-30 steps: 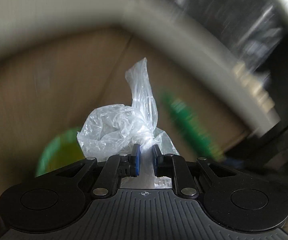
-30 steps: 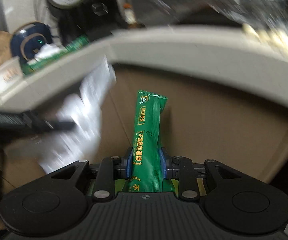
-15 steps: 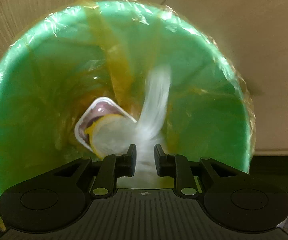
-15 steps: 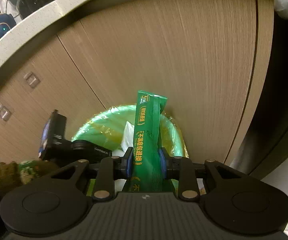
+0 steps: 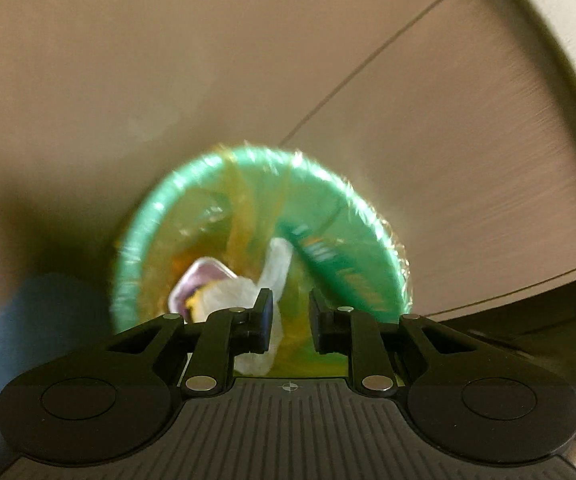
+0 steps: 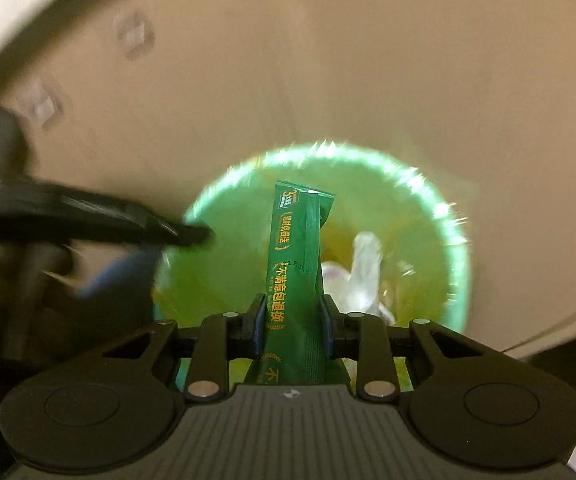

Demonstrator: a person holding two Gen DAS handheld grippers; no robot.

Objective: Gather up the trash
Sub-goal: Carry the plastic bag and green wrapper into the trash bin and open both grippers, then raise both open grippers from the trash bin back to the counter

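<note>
Our right claw [image 6: 292, 322] grips the green packet [image 6: 296, 276] above the green bin [image 6: 454, 240]; we release it over the middle. Left claw [image 5: 290, 322], seemingly empty, stands parted; the plastic bag [image 5: 275, 264] lies inside.

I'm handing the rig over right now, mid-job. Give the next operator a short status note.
Left gripper: open, holding nothing, above the round green bin lined with yellowish plastic.
Right gripper: shut on the long green foil sachet with yellow print, held over the bin.
Done: the crumpled clear plastic bag lies in the bin, next to a small white tub.
Left: open the right gripper to drop the sachet in, then likely look for more trash.
</note>
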